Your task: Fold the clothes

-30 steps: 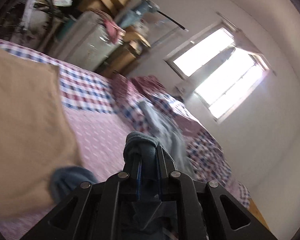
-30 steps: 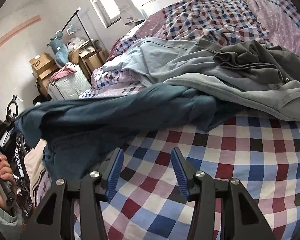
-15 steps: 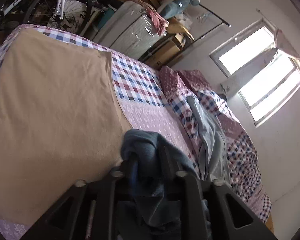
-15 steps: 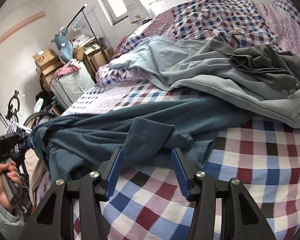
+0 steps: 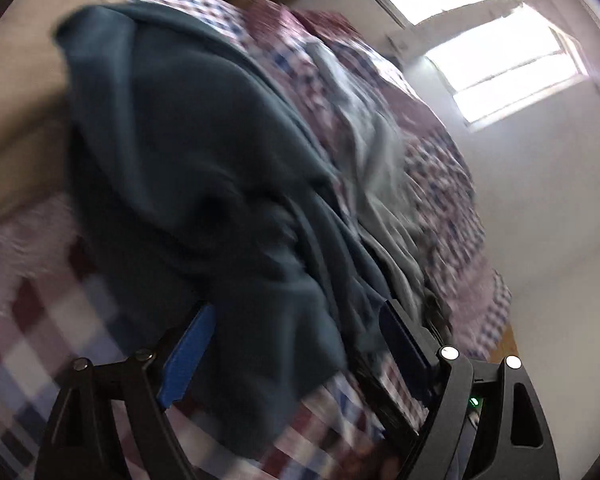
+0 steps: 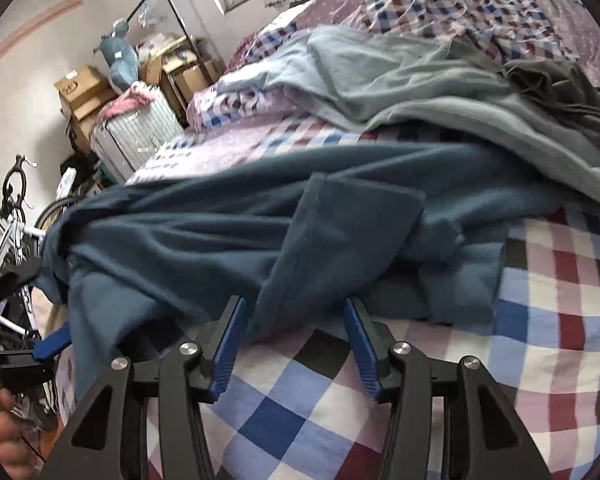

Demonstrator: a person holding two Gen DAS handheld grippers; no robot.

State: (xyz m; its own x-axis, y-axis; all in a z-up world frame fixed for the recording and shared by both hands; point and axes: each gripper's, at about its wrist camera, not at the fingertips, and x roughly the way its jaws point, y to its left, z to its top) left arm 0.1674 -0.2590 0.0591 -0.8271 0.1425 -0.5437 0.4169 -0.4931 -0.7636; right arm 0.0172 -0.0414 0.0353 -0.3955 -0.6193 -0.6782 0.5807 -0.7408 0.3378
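Observation:
A dark teal garment (image 5: 204, 184) lies crumpled across the checked bed. In the left wrist view my left gripper (image 5: 296, 340) is open, with a fold of the teal cloth hanging loose between its wide-apart jaws. In the right wrist view the same garment (image 6: 260, 240) spreads from the left edge to the middle. My right gripper (image 6: 296, 332) is open just above the bedcover, and the garment's near flap reaches down between its fingertips. At the far left the left gripper's blue pad (image 6: 54, 346) shows under the cloth's end.
A heap of grey clothes (image 6: 480, 112) lies behind the teal garment. A tan blanket (image 5: 16, 120) covers the bed's far side. Beyond the checked bedcover (image 6: 540, 320) stand a bicycle (image 6: 12, 208), cardboard boxes (image 6: 80, 88) and a white hamper (image 6: 140, 132). A person's hand (image 6: 8, 440) holds the left handle.
My left gripper was shut on the teal garment and has opened, letting the cloth go slack on the bed. The right gripper has moved up to the garment's near edge.

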